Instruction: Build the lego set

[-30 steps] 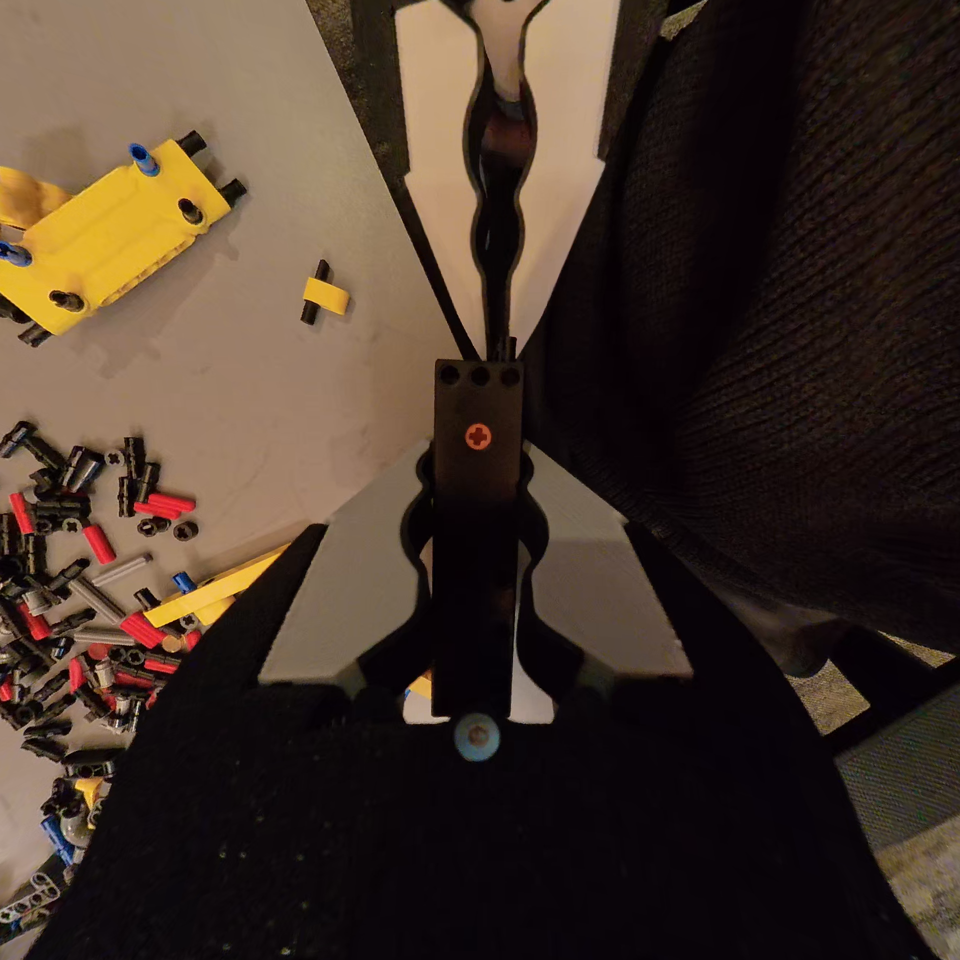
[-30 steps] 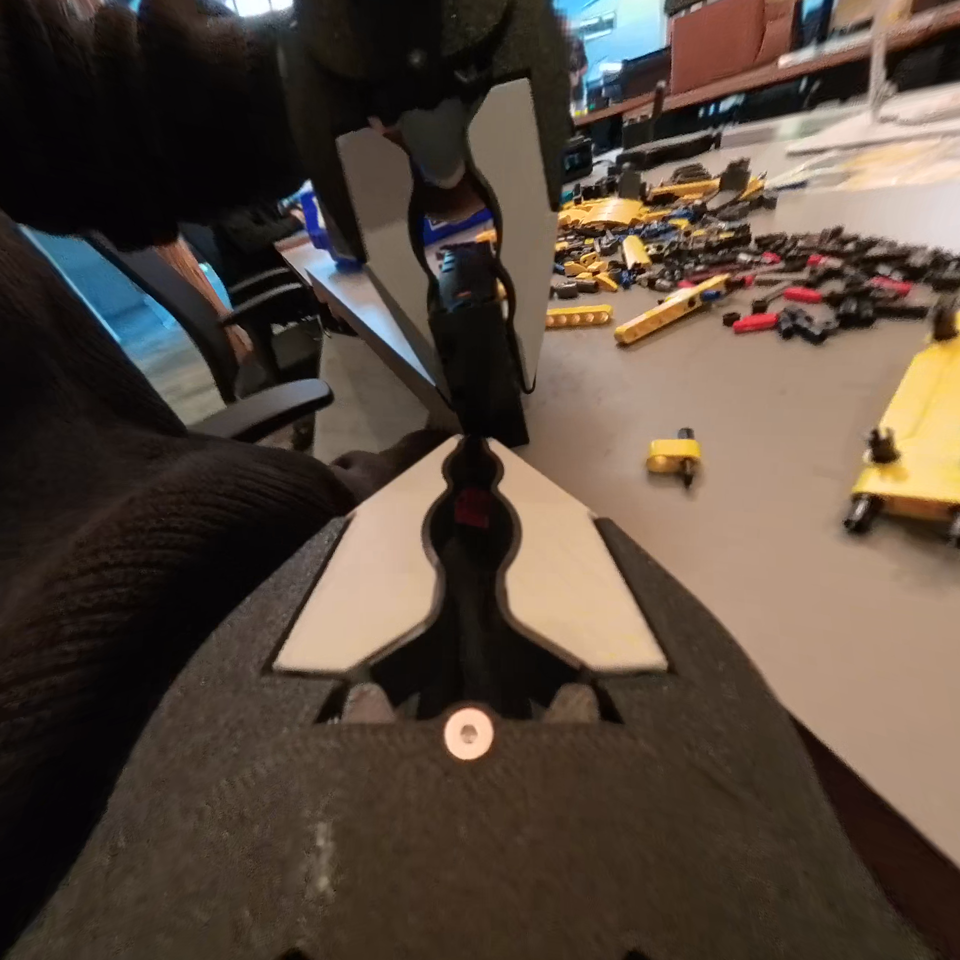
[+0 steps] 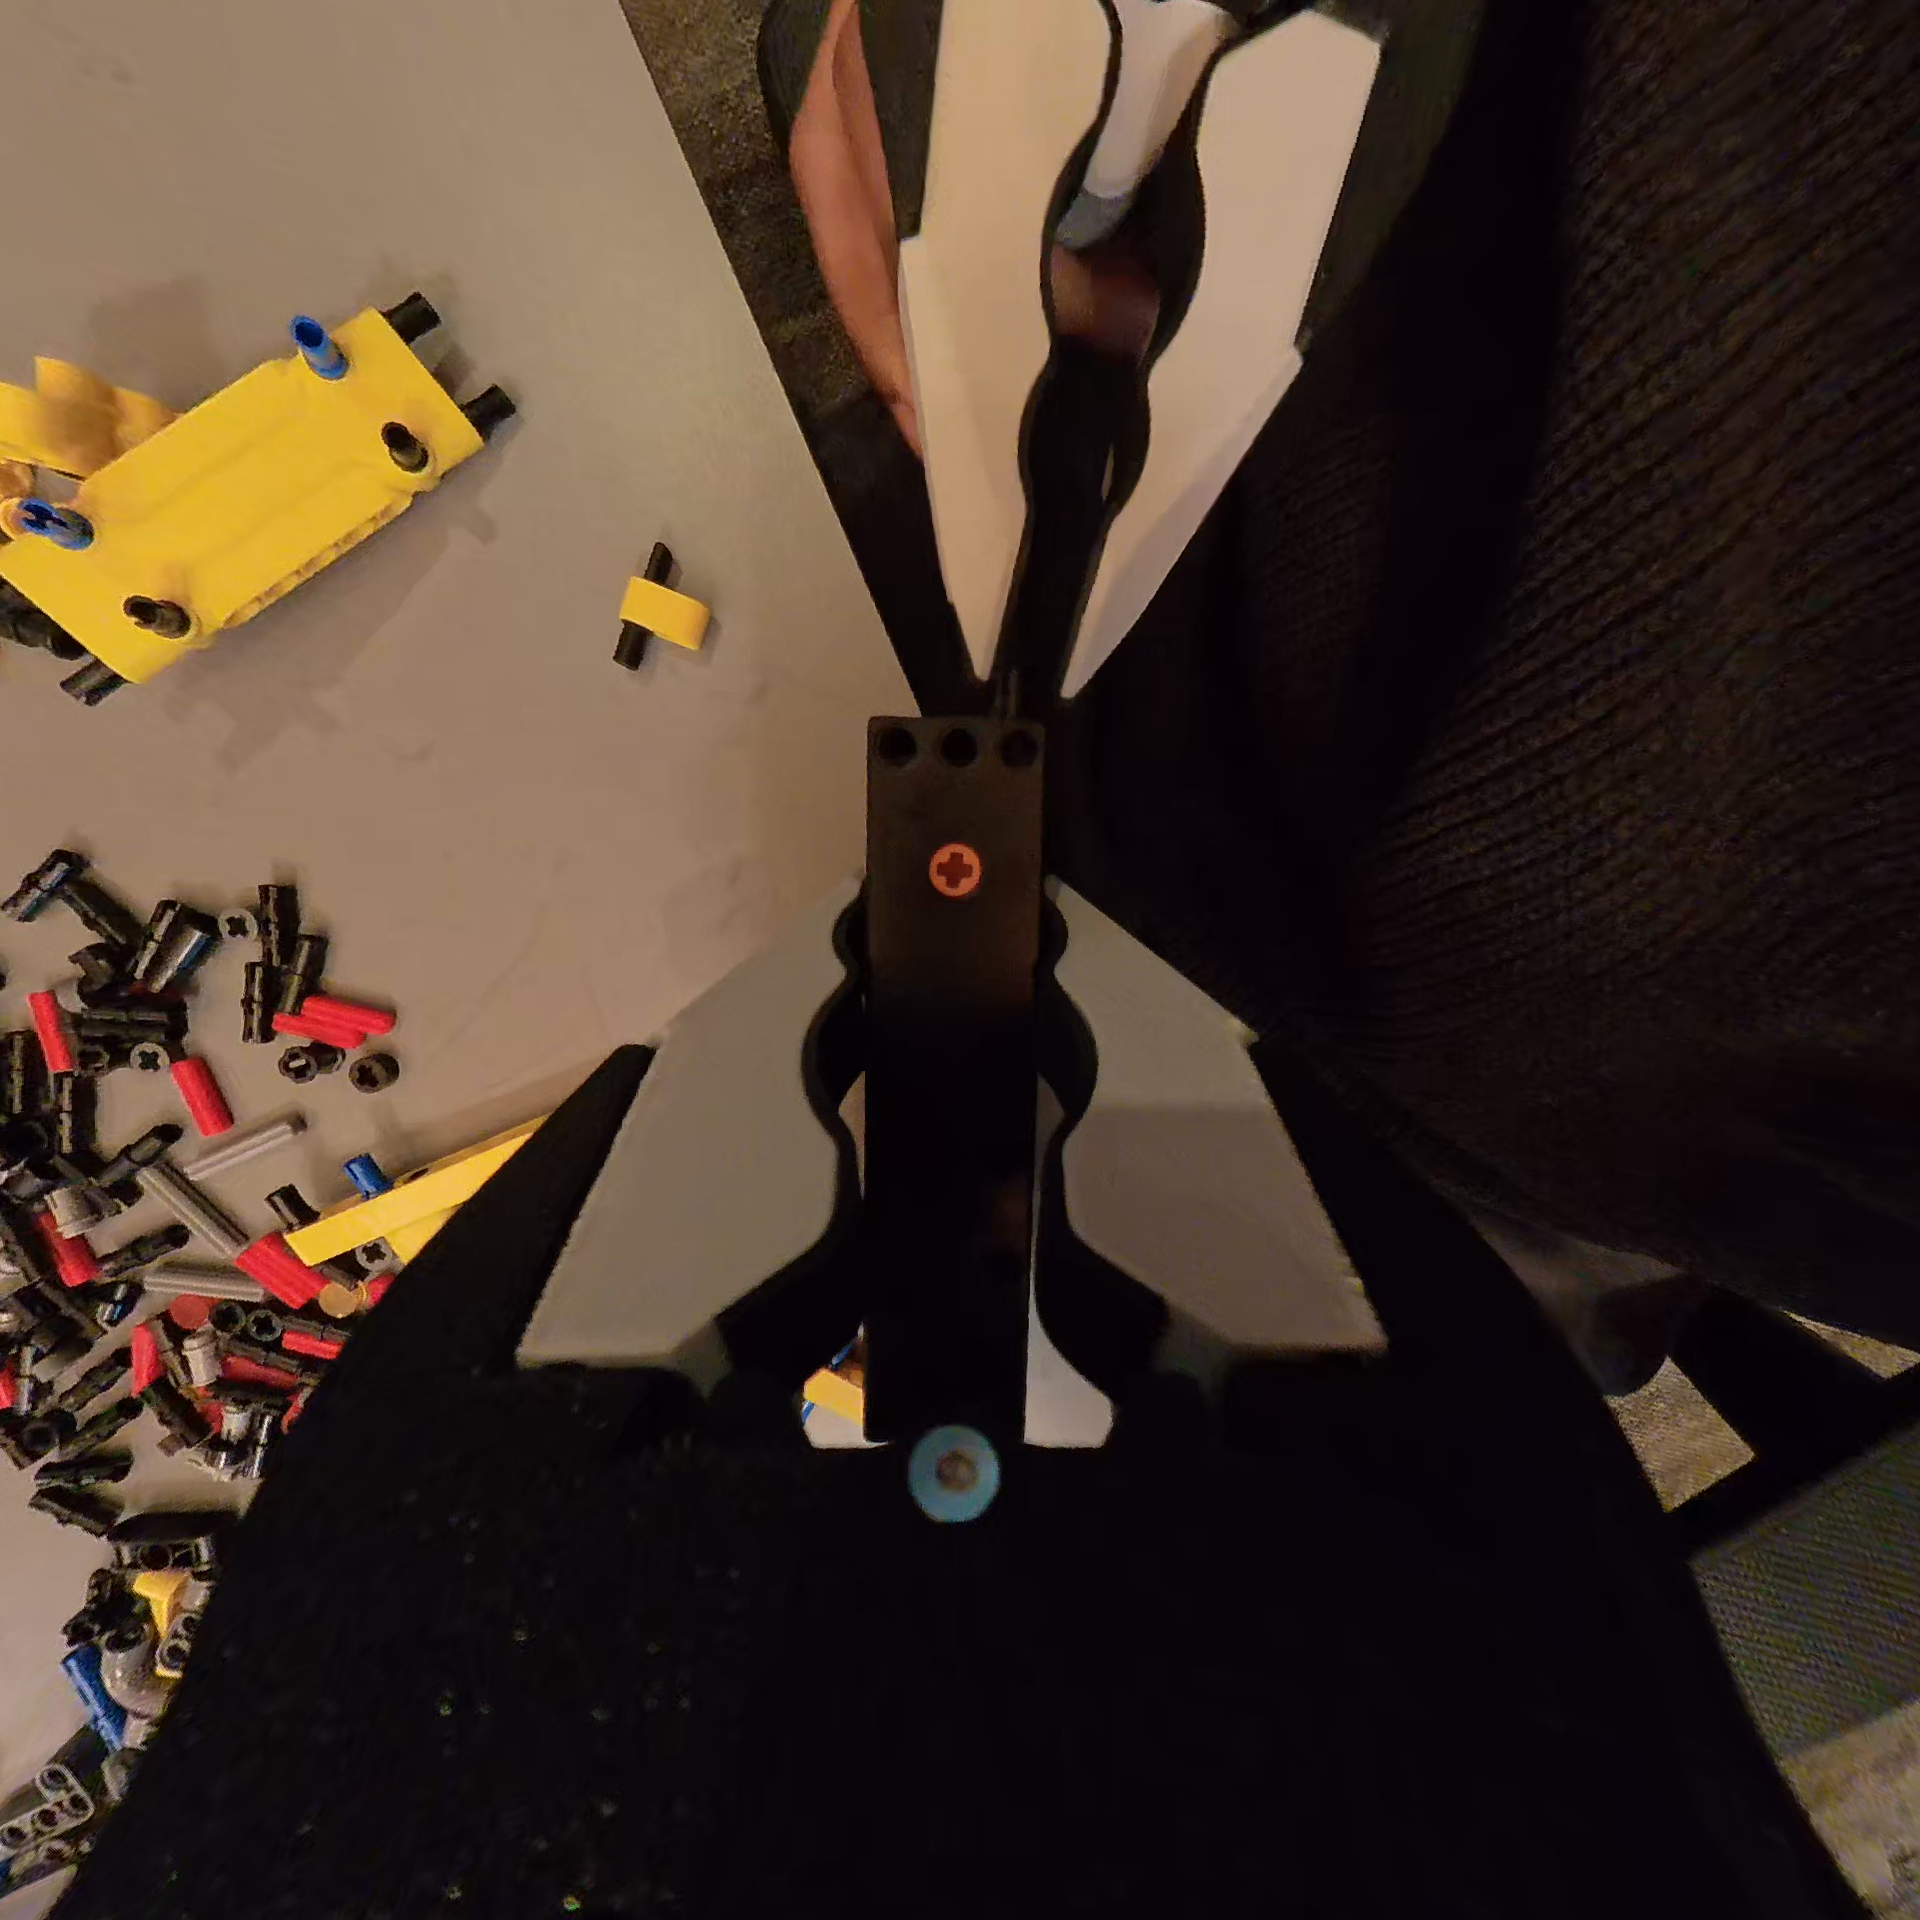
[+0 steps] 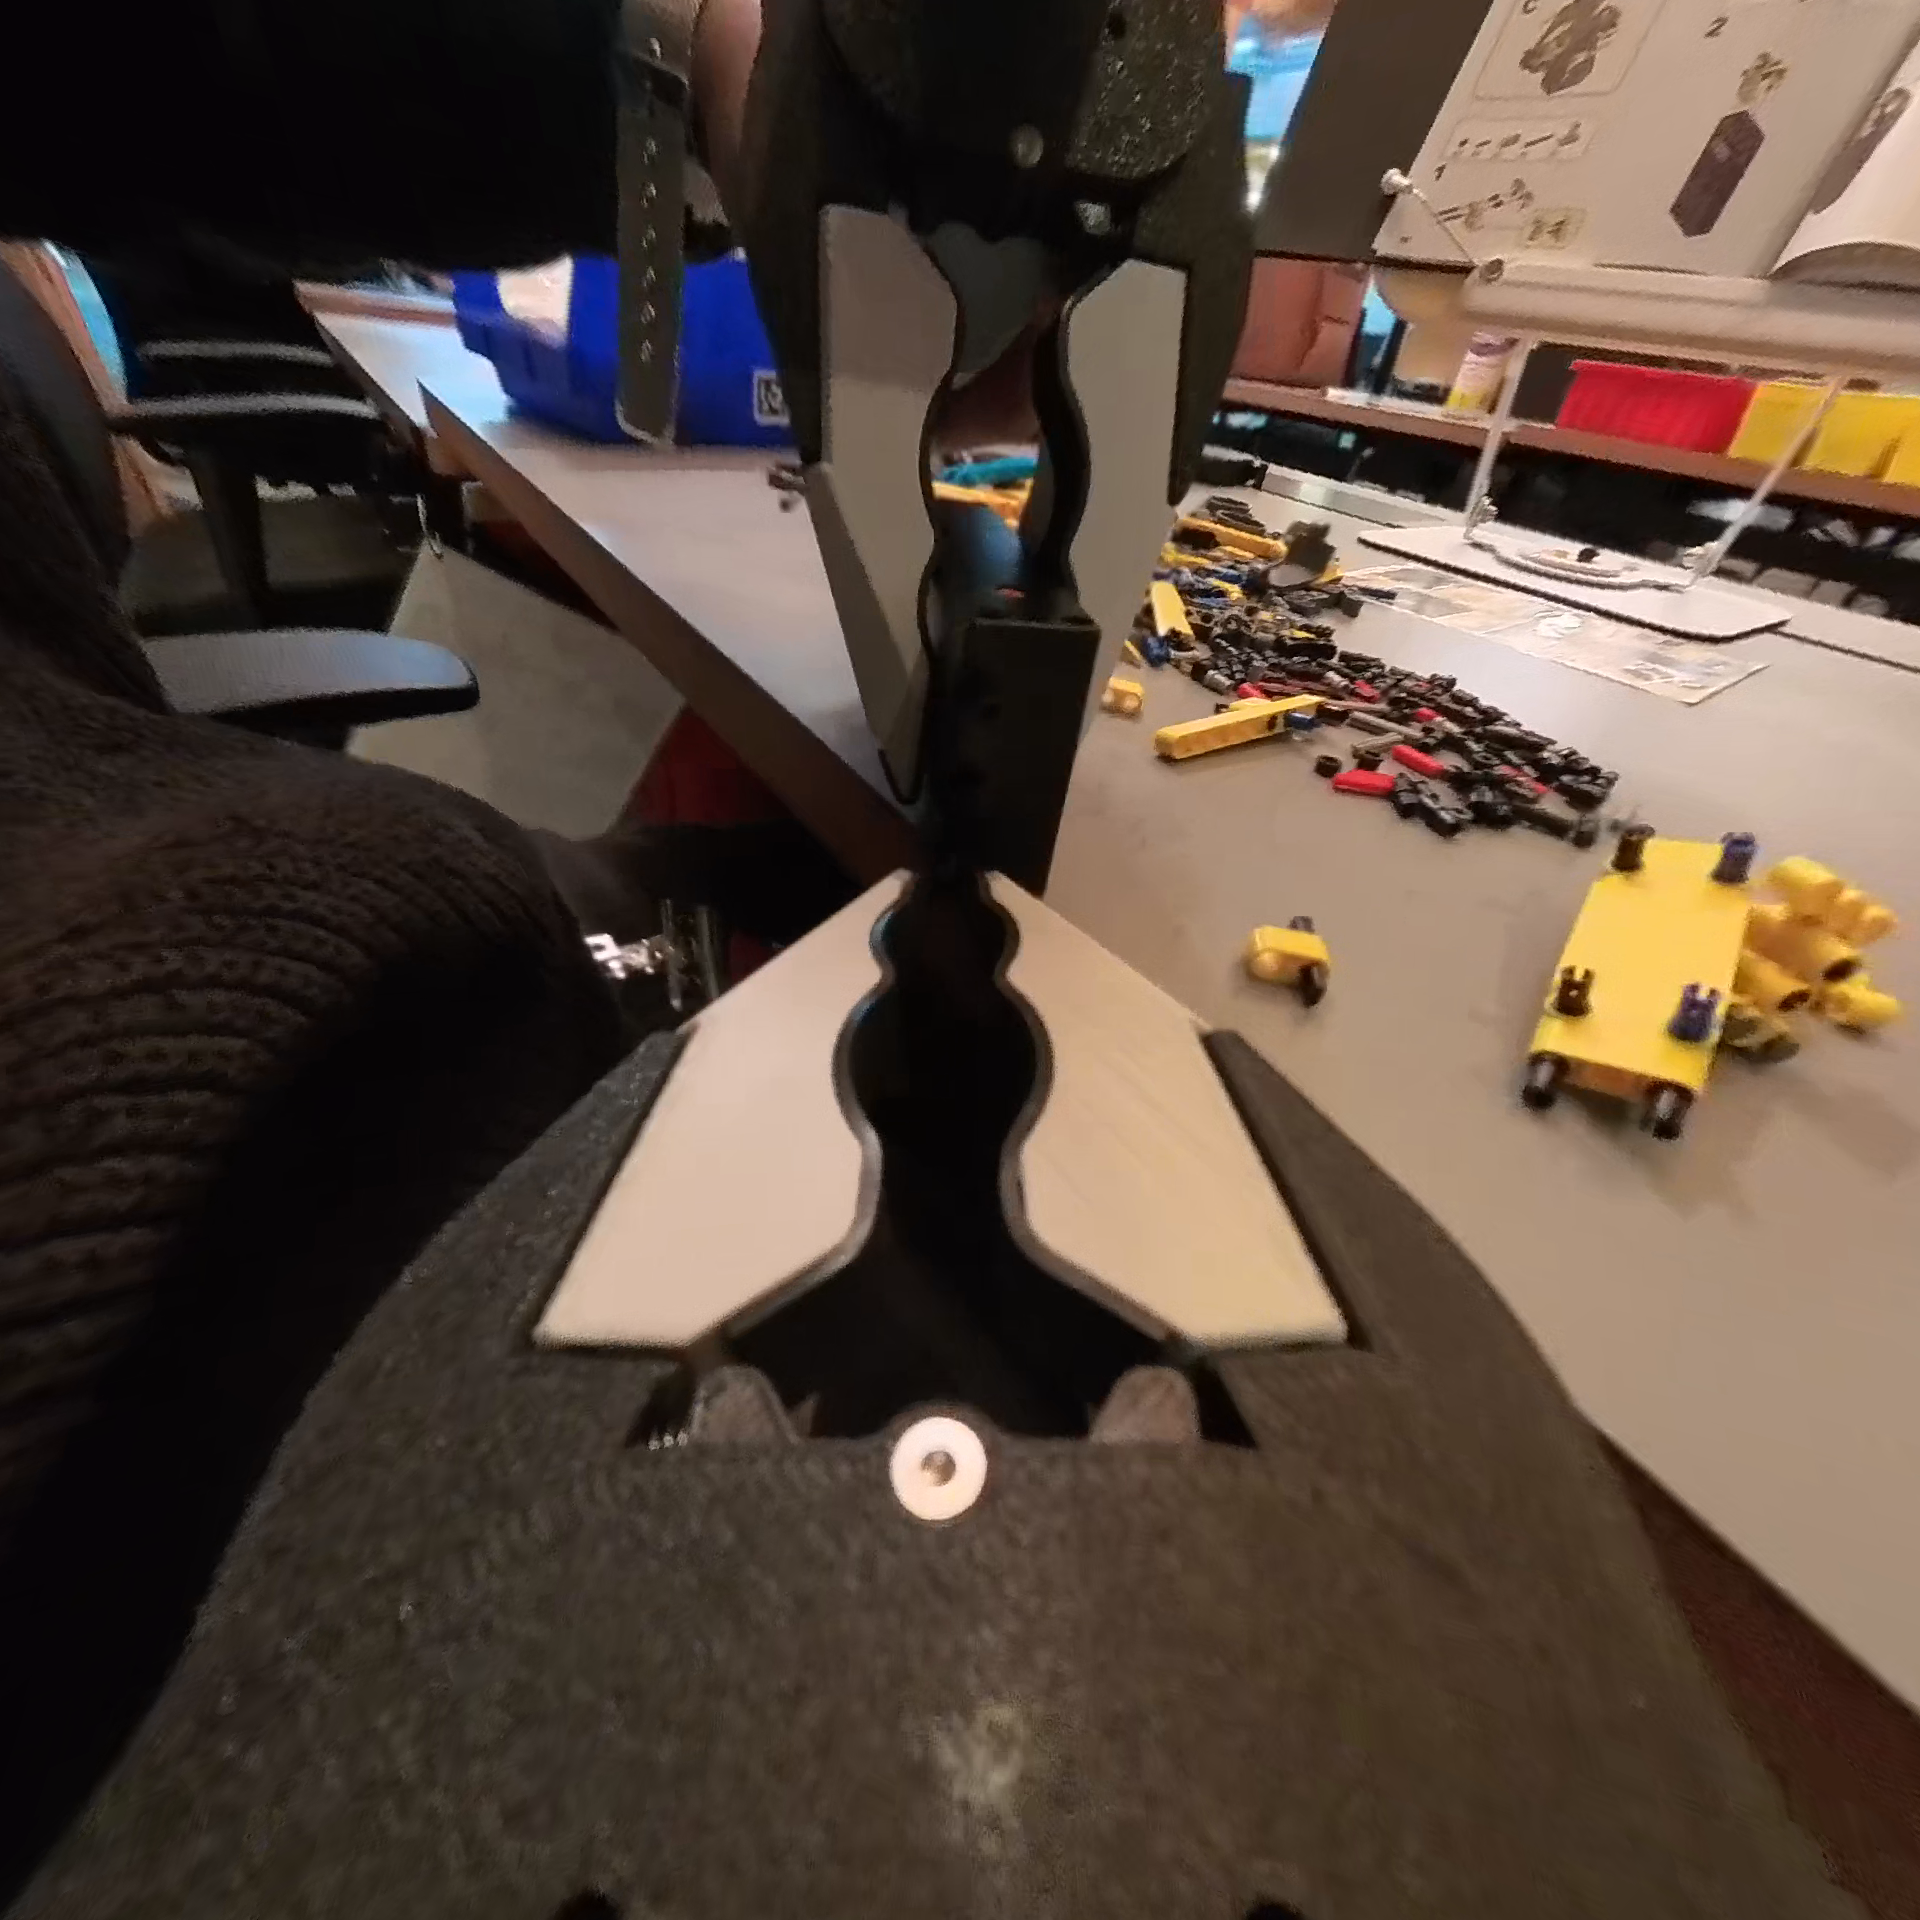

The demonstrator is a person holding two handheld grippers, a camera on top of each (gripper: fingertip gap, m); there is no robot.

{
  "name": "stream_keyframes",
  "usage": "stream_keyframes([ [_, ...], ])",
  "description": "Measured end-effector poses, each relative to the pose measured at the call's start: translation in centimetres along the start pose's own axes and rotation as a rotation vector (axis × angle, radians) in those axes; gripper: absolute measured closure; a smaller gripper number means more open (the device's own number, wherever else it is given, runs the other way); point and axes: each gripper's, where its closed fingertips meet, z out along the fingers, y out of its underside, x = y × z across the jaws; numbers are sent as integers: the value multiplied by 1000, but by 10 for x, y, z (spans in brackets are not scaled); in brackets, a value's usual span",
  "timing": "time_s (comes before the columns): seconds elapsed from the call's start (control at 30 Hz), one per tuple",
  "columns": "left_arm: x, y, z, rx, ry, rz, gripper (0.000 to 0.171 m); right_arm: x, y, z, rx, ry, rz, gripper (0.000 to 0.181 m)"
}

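My left gripper (image 3: pixel 956 914) is shut on a long black block (image 3: pixel 954 1039) that has three holes at its far end and an orange cross-shaped hole. It holds the block in the air off the table's near edge. My right gripper (image 4: pixel 945 883) is shut on what looks like a small black pin (image 3: pixel 1006 688), and its tips sit at the block's far end (image 4: pixel 1023 727). The right gripper also shows in the left wrist view (image 3: pixel 1013 670), and the left gripper in the right wrist view (image 4: pixel 977 769). The two point at each other, tip to tip.
On the grey table (image 4: pixel 1351 1299) lie a yellow panel assembly with pins (image 4: pixel 1631 987), a small yellow connector (image 4: pixel 1288 951) and a pile of loose pieces (image 4: pixel 1403 727). A booklet on a stand (image 4: pixel 1662 125), a blue bin (image 4: pixel 613 343) and a chair armrest (image 4: pixel 312 665) are beyond. Both grippers' tips are close together, under 4 cm apart. Both grippers' tips are roughly 6 cm from the small yellow connector (image 4: pixel 1288 951). Seen from the left wrist view (image 3: pixel 662 598) as well.
The right gripper has tilted and shifted a little, with its tips still at the block's end. The left gripper's hold on the block is the same.
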Motion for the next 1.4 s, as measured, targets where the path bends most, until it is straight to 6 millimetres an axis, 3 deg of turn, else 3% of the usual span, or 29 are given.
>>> stream_keyframes([
  [0.8, 0, -1, 1, 32, 13, -2, 146, 2, 0, 7, -22, -106, 65, 178],
  [1.23, -3, -4, 3, 94, 1, -42, 145, 5, 0, 13, -30, -58, 52, 177],
  [1.4, -12, -8, 3, 108, -62, -109, 144, 18, -2, 7, 18, 27, 67, 175],
])
